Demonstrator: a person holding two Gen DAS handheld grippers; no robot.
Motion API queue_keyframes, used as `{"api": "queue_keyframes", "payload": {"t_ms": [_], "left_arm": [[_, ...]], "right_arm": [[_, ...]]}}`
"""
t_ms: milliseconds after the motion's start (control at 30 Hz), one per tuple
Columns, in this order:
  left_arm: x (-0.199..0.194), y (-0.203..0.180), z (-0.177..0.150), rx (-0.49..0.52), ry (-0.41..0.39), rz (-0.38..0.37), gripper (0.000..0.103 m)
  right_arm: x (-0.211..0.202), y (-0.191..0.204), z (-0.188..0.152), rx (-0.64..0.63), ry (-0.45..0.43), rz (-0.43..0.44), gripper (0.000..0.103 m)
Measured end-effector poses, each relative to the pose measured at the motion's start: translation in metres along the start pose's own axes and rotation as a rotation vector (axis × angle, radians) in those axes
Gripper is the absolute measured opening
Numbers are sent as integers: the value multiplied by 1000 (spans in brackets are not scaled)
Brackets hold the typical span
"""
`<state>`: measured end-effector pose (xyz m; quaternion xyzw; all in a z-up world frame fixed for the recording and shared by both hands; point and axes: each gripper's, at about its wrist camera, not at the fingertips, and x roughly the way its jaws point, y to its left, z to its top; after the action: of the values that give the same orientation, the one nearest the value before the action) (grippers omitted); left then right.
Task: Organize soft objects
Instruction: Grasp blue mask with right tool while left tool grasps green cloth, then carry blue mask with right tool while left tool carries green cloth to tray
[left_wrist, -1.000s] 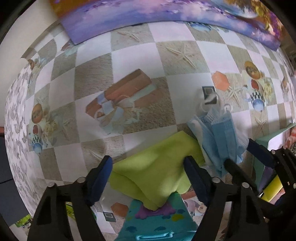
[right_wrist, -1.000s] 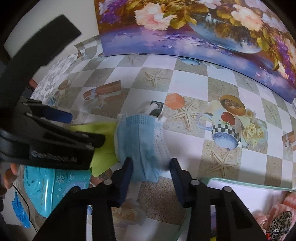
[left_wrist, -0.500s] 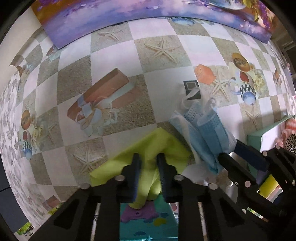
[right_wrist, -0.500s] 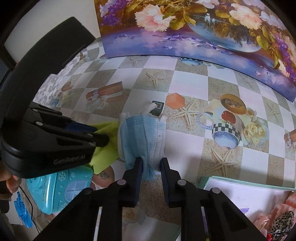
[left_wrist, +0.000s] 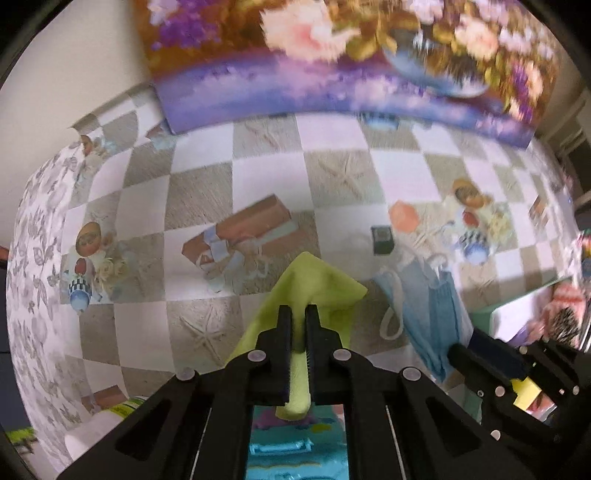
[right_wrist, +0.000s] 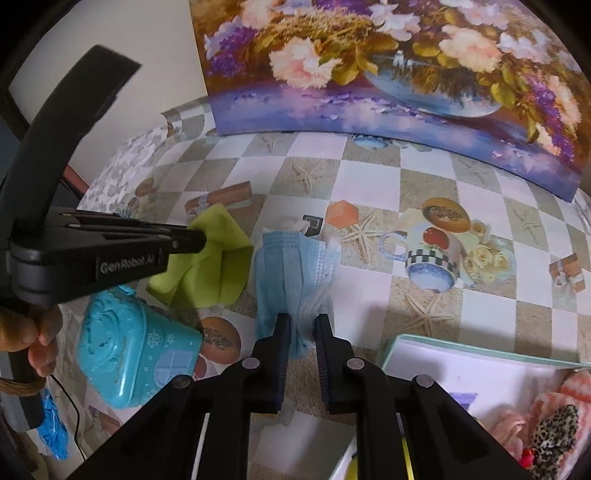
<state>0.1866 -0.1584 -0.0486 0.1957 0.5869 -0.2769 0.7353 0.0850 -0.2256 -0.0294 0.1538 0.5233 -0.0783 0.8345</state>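
Turquoise plastic marks the far left of my right-wrist view: a moulded box (right_wrist: 138, 352) with snowflake patterns sits on the checkered counter (right_wrist: 369, 184), just under my left tool (right_wrist: 201, 240). That left tool is clamped on the lime-green cloth (right_wrist: 207, 269); in its own view the two fingers (left_wrist: 284, 332) press a fold of the cloth (left_wrist: 317, 288) between them, with one corner sticking up past the tips and the rest drooping down toward the box (left_wrist: 299, 454). Just right of the cloth hangs the pale blue face mask (right_wrist: 295, 273), pinched at its lower edge by my right tool (right_wrist: 301, 328), whose jaws are nearly together with the pleated fabric bunched between them. The mask's upper part reaches toward the small black-and-white marker square (right_wrist: 314, 223) on the counter. From the left view the mask (left_wrist: 432, 314) shows with a white ear loop dangling on its left side. Further right, a shallow pale green-rimmed box (right_wrist: 480, 356) holds pink and leopard-print fabric (right_wrist: 550, 421) in its corner. A floral painting (right_wrist: 388, 74) leans at the back of the counter.
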Motion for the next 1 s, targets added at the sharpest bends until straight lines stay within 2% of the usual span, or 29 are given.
{"api": "queue_keyframes", "payload": {"t_ms": [233, 567, 733, 867, 1000], "left_arm": [[-51, 28, -9, -69, -125, 8, 7], [-127, 6, -46, -136, -352, 5, 7], [-151, -9, -72, -150, -430, -16, 7], [-153, -19, -85, -143, -428, -36, 7], [-136, -26, -76, -110, -350, -18, 7]], "right_arm": [[-33, -4, -4, 19, -51, 0, 13], [-99, -8, -22, 38, -159, -13, 13], [-125, -20, -39, 77, -195, -10, 13], [-140, -31, -56, 107, -213, -13, 13], [-148, -38, -66, 130, -220, -1, 13]]}}
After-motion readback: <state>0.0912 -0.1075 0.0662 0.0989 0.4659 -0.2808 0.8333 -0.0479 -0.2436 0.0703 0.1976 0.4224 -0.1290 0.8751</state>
